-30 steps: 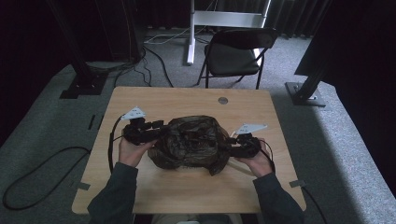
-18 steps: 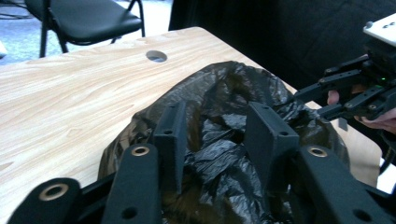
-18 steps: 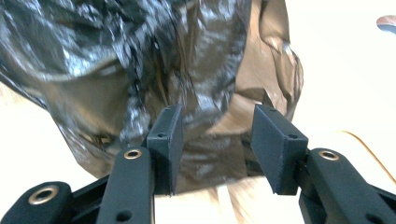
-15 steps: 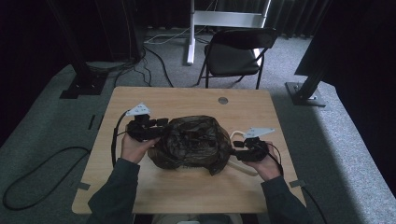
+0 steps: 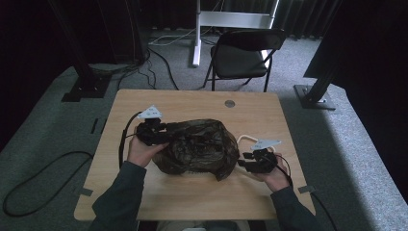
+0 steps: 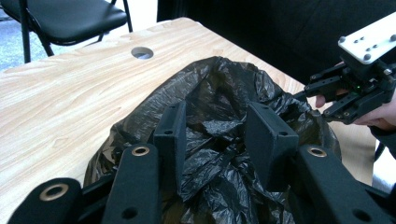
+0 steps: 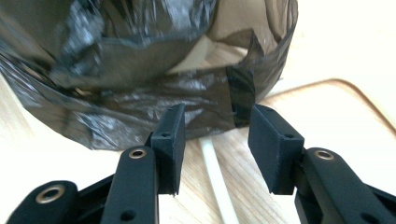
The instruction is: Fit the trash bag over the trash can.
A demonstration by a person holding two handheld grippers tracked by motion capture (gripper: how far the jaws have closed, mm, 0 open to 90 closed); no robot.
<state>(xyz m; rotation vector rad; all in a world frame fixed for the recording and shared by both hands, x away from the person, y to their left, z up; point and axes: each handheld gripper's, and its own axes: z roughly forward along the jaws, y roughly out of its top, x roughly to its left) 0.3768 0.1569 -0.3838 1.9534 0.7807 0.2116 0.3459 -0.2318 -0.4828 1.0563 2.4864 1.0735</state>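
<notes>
A crumpled black plastic bag (image 5: 197,147) lies in the middle of the wooden table (image 5: 192,103). My left gripper (image 5: 161,134) is at the bag's left side. In the left gripper view its jaws (image 6: 215,112) stand fairly wide, with a bunch of the bag's plastic (image 6: 224,88) pressed between the pads. My right gripper (image 5: 240,163) sits low at the bag's right front edge. Its jaws (image 7: 215,114) have just been closing a little but stay open, with the bag's rim (image 7: 140,70) just past the tips and a white cord (image 7: 219,186) on the table under them.
The white cord (image 5: 245,138) loops on the table to the right of the bag. A round grommet hole (image 5: 229,103) sits near the far edge. A black folding chair (image 5: 240,57) stands beyond the table, with stand bases and cables on the floor around it.
My right hand has slid toward the near right of the table and sunk, from the bag's side to its lower edge. The left hand has hardly moved.
</notes>
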